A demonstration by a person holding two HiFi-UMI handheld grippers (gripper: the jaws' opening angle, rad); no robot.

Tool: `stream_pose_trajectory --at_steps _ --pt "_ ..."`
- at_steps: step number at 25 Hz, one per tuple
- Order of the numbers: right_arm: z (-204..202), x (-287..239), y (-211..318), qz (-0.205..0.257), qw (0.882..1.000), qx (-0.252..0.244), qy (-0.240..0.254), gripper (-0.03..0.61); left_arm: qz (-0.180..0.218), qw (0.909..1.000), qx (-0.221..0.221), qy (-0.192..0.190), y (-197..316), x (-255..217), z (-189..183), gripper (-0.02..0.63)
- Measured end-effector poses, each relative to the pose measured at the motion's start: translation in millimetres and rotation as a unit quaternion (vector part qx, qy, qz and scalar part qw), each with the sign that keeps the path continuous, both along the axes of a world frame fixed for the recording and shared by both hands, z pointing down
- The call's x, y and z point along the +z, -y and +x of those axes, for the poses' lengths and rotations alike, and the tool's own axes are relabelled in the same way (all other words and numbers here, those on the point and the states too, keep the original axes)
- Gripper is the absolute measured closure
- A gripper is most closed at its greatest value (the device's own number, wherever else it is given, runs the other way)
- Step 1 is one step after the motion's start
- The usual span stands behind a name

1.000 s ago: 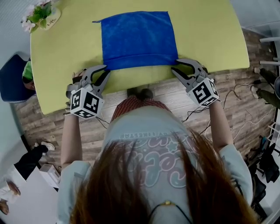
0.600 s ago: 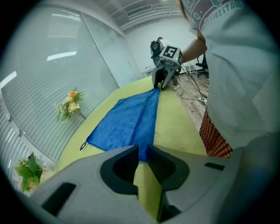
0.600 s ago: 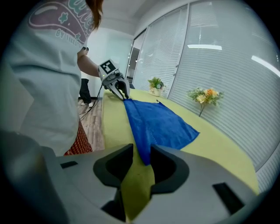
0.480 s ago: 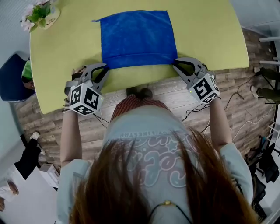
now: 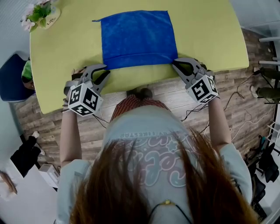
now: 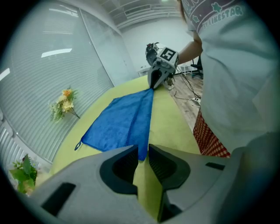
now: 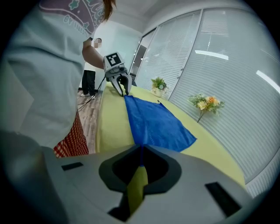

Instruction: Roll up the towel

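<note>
Near corners of the towel [image 5: 138, 38] taken up
The right gripper [image 5: 174, 64] had just pinched one; the left gripper [image 5: 106, 70], jaws just widening, narrowly straddled the other. The shirt [image 6: 218, 13] read "LIKESTAR".

Towel [image 5: 138, 37] lies flat on the table [image 5: 65, 57] in the upper middle of the head view, its far edge near the table's far edge. Flowers [image 5: 38, 13] stand on the table's upper-left corner, well left of the towel. Left gripper [image 5: 106, 70] sits at the towel's lower-left corner, which lies between its jaws; they have just opened a little. Right gripper [image 5: 173, 64] sits at the lower-right corner, jaws just closed on it. A chair [image 5: 11, 78] stands left of the table
</note>
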State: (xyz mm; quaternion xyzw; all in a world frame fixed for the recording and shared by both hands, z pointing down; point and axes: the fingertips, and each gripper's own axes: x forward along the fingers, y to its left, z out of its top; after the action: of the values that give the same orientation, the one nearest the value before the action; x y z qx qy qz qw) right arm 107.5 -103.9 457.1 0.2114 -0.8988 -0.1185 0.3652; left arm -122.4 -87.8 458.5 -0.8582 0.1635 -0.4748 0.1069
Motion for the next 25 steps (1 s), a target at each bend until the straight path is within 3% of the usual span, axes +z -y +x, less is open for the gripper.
stream_pose_trajectory --at_steps 4,7,17,25 --pt "1 0 0 0.003 1.0 0.002 0.0 0.558 -0.015 0.9998 0.011 0.012 4 1 3 0.561" --pt "1 -3 0 0.009 1.0 0.005 0.003 0.56 0.001 0.9998 0.006 0.019 6 -1 1 0.591" --pt "8 -27 -27 0.003 0.999 0.012 0.05 0.563 -0.018 0.9985 -0.026 -0.046 -22 -19 -1 0.594" --pt "10 -34 -55 -0.022 0.999 -0.01 0.048 0.561 -0.047 0.9967 -0.032 -0.058 -49 -17 -1 0.593"
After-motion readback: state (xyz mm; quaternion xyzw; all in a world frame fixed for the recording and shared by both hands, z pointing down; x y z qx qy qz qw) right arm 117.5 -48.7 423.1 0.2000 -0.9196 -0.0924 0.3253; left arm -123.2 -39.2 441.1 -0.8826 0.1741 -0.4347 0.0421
